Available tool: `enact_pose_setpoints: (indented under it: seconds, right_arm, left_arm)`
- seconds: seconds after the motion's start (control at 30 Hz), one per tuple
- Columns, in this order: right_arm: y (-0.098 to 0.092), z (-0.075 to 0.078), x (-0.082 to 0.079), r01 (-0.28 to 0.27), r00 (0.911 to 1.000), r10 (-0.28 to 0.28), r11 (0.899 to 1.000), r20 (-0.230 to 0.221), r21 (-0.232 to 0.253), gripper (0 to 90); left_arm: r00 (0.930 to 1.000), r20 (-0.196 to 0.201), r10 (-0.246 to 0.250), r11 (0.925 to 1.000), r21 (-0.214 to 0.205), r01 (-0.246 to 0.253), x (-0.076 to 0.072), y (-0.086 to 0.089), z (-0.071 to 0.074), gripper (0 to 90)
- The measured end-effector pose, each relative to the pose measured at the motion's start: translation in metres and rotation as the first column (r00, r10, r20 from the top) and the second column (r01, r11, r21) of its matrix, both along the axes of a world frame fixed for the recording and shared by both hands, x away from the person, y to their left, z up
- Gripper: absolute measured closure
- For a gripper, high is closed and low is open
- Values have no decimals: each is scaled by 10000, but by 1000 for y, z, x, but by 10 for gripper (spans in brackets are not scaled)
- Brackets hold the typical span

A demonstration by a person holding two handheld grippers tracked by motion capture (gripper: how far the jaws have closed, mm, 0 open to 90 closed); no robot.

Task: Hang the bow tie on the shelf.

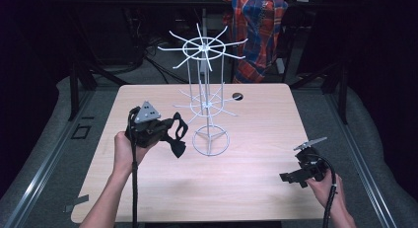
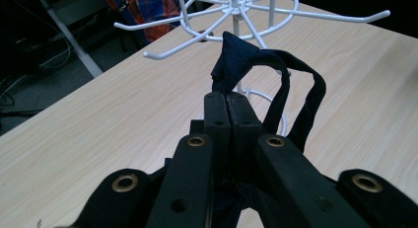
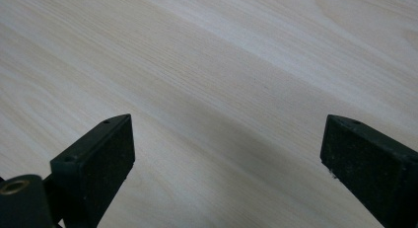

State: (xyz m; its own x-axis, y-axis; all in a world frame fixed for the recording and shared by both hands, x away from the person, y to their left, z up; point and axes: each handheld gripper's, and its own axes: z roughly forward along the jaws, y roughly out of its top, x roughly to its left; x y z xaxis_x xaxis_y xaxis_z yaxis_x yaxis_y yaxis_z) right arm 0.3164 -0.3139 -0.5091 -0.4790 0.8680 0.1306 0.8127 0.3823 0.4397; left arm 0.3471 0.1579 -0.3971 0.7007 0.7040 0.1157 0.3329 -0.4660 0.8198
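Observation:
A white wire rack [image 1: 204, 97] with two rings of hooks stands on the wooden table [image 1: 256, 139]. My left gripper [image 1: 170, 131] is shut on a dark blue bow tie with a strap loop [image 1: 177, 136], held above the table just left of the rack's base. In the left gripper view the jaws pinch the bow tie [image 2: 234, 65] and its strap arcs to the right, close under the rack's lower hooks [image 2: 246, 16]. My right gripper [image 1: 291, 177] hovers low over the table's right front, jaws wide apart with nothing between the fingertips [image 3: 98, 154].
A round dark hole [image 1: 237, 95] sits in the table behind the rack. A plaid cloth [image 1: 259, 25] hangs beyond the far edge. Metal frame legs [image 1: 74, 85] stand at the table's left.

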Motion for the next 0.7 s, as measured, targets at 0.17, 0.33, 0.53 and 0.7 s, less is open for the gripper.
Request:
enact_pose_setpoints:
  seconds: [0.17,0.33,0.53,0.7]
  right_arm:
    - [0,0,0,1,10000,-1,10000,-1,17,63]
    - [0,0,0,-5,10000,5,10000,-9,3,63]
    - [0,0,0,-49,10000,49,10000,-53,-44,64]
    - [0,0,0,-59,10000,59,10000,-70,-49,64]
  left_arm:
    - [9999,-144,-43,10000,-58,42,5,-4,-3,887]
    - [9998,-203,-15,10000,-7,15,8,-6,-6,887]
    - [9997,-227,60,10000,79,-59,11,-9,-8,887]
    - [9994,-327,82,9999,137,-78,15,-12,-11,887]
